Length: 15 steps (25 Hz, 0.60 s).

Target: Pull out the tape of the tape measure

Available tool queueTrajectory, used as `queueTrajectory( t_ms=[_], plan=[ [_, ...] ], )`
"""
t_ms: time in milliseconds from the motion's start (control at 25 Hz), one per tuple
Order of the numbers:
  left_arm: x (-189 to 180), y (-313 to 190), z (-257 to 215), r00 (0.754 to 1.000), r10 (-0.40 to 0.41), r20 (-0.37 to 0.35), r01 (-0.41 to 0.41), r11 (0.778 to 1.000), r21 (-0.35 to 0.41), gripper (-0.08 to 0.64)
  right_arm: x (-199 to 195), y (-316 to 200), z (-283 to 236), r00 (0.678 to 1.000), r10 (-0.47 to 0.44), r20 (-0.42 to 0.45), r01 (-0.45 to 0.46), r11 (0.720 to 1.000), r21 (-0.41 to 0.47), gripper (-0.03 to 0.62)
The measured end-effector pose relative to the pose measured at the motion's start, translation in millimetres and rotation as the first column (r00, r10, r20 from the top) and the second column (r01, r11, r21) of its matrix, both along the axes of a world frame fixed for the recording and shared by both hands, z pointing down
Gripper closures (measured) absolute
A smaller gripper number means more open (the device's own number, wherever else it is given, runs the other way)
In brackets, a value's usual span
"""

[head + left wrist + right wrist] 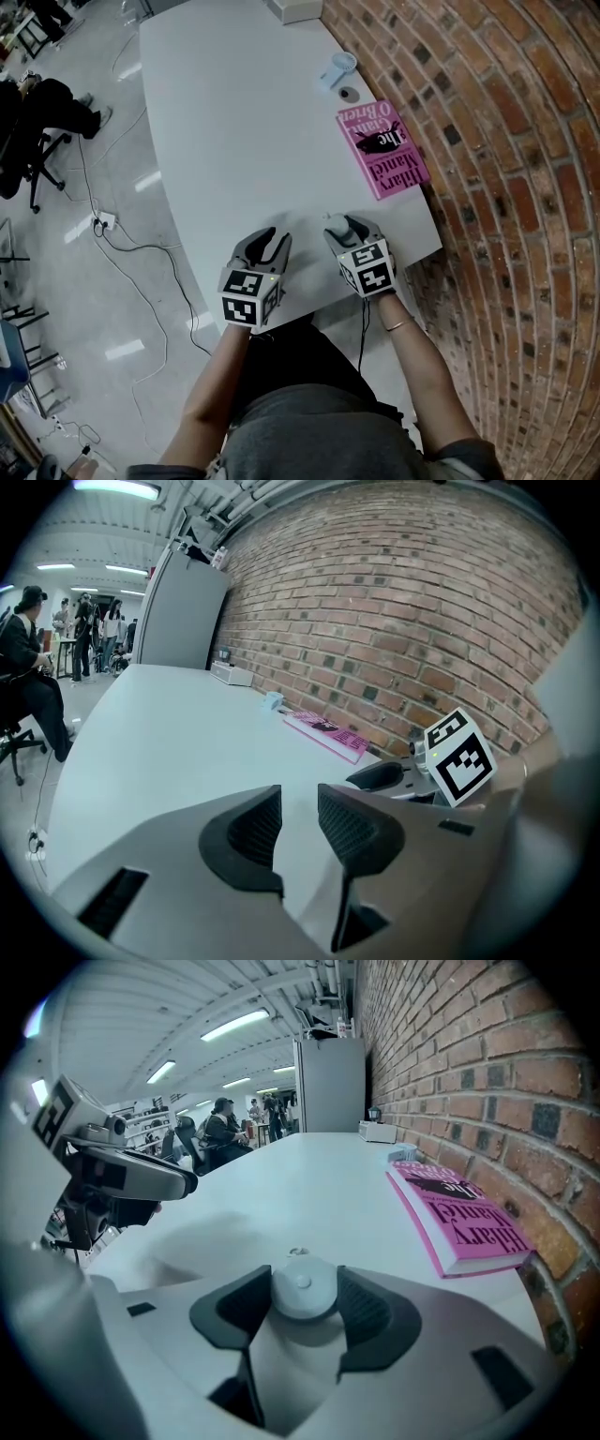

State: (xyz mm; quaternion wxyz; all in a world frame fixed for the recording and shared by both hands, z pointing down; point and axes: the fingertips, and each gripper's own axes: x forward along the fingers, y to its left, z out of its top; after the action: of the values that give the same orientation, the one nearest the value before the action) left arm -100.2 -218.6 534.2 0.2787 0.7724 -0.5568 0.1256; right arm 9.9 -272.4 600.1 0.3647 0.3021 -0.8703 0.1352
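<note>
A small round white tape measure (302,1288) lies on the white table (234,122) near its front edge, with a little metal tab at its far side. My right gripper (303,1290) is shut on it, a dark pad against each side. In the head view the tape measure (335,221) peeks out between the fingertips of the right gripper (347,228). My left gripper (270,242) rests beside it to the left, jaws a little apart with nothing between them. In the left gripper view those jaws (298,817) frame bare tabletop, and the right gripper's marker cube (459,757) shows at the right.
A pink book (382,148) lies at the table's right edge along the brick wall (506,141). Farther back sit a small pale blue item (337,67), a dark disc (349,94) and a white box (298,7). A seated person (37,112) and floor cables (141,253) are at the left.
</note>
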Motion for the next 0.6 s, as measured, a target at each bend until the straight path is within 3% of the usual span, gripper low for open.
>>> queueTrajectory(
  t_ms=[360,600],
  plan=[
    [8,0,-12,0.999,0.052,0.015,-0.052,0.998,0.03,0.43,13,9,-28,0.999,-0.047,-0.014,0.048,0.993,0.105,0.37],
    [30,-7,-25,0.989,0.144,0.044,-0.146,0.987,0.065,0.43,29,20,-59,0.998,-0.057,-0.031,0.062,0.977,0.202,0.37]
  ],
)
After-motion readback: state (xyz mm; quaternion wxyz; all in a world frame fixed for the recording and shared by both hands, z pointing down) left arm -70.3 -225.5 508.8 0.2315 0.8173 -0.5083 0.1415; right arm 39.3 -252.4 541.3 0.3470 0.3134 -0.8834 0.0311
